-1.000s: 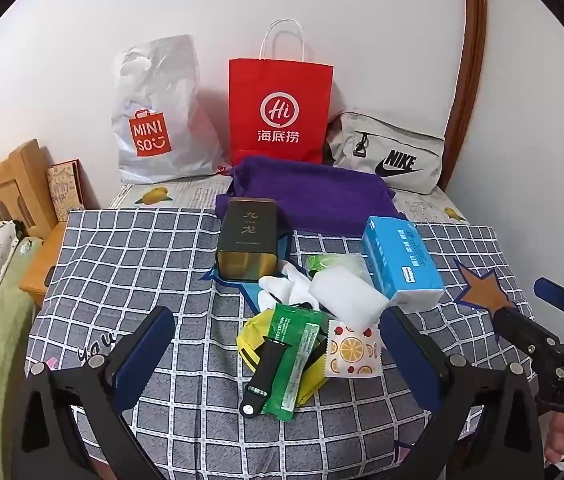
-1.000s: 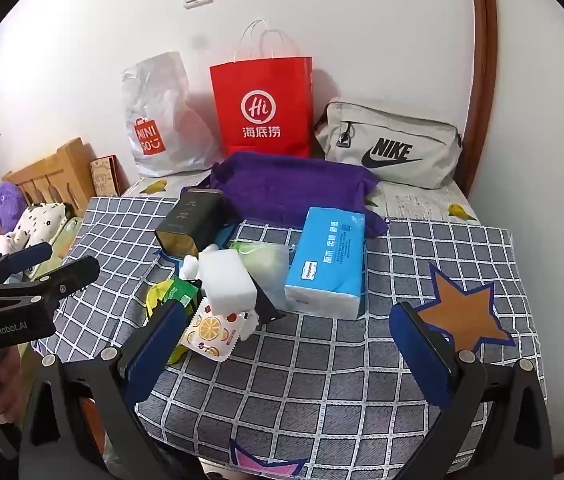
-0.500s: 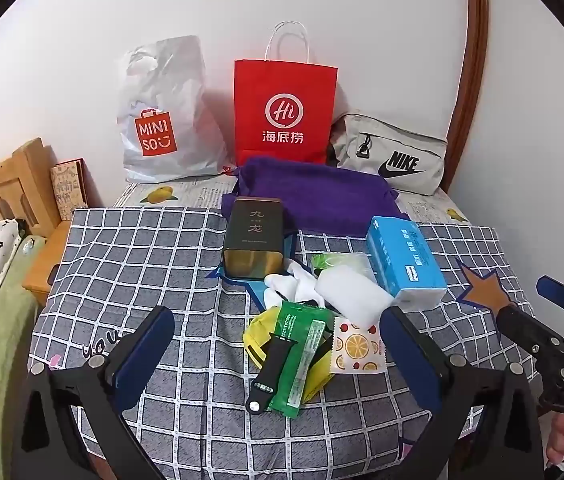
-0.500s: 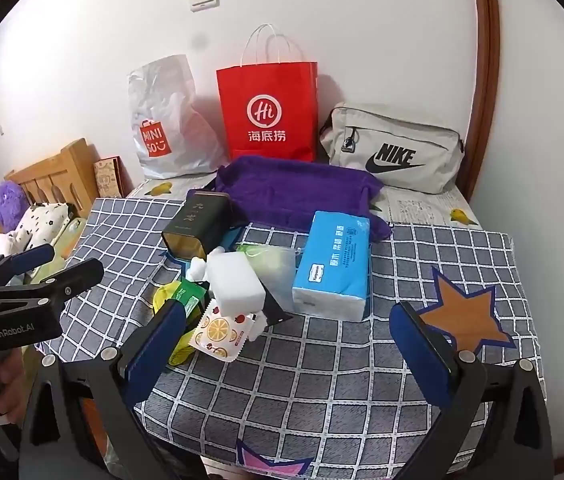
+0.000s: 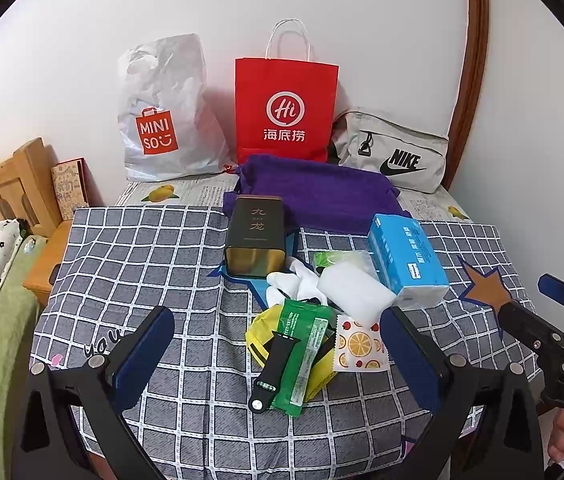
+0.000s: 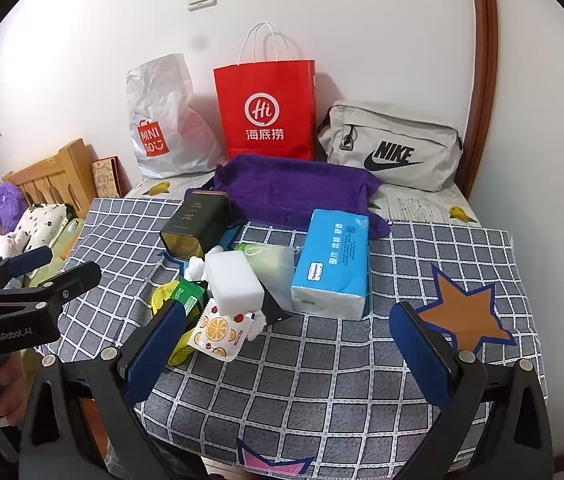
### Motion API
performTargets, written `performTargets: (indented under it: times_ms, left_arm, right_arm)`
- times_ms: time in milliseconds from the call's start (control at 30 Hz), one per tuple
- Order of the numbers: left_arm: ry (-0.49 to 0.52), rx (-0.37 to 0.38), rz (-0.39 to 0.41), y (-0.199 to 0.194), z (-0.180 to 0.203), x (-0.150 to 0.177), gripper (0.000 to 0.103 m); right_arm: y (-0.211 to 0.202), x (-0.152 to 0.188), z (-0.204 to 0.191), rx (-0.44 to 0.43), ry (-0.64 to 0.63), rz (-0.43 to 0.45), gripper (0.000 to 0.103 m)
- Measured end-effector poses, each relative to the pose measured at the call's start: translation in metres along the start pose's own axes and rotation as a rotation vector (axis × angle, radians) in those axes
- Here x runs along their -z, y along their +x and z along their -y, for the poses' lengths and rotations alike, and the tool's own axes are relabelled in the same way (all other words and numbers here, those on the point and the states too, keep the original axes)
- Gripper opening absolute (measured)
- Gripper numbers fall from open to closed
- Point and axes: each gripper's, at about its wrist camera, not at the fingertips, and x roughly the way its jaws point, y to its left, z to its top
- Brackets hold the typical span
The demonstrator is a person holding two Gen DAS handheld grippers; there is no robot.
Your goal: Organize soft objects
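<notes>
Left tongs (image 5: 277, 356): spread wide, empty, poised above near edge of bench (image 5: 129, 264) covered in grey checked cloth. Right tongs (image 6: 282, 344): likewise spread wide, empty, above near edge, toward right side.

Clutter at bench centre, items touching or overlapping:
- dark tea tin (image 5: 255, 236), lying on its side, toward far edge;
- white socks (image 5: 296, 282), just in front of tin;
- white sponge block (image 5: 356, 294), resting atop the heap;
- clear pouch with green contents (image 6: 271, 266), between sponge block and tissue pack;
- blue tissue pack (image 5: 406, 258), right of heap;
- green sachet (image 5: 302, 354) over yellow mesh item (image 5: 259, 330);
- black watch strap (image 5: 273, 368) lying across green sachet, nearest near edge;
- fruit-print packet (image 5: 360, 346), just right of sachet.

Purple towel (image 5: 314, 192): spread at far edge, behind tin.

Against wall behind bench, left to right: white plastic bag (image 5: 161, 112), red paper bag (image 5: 286, 112), grey waist bag (image 5: 394, 152).
</notes>
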Motion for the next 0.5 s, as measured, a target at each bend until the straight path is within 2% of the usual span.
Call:
performTargets:
  times_ms: [500]
  left_arm:
    - [0.006,-0.009,-0.003,-0.0016,-0.0031,0.0005,0.103]
  right_arm:
    - [0.0001,-0.0008,-0.0021,-0.005,0.002,0.007,0.101]
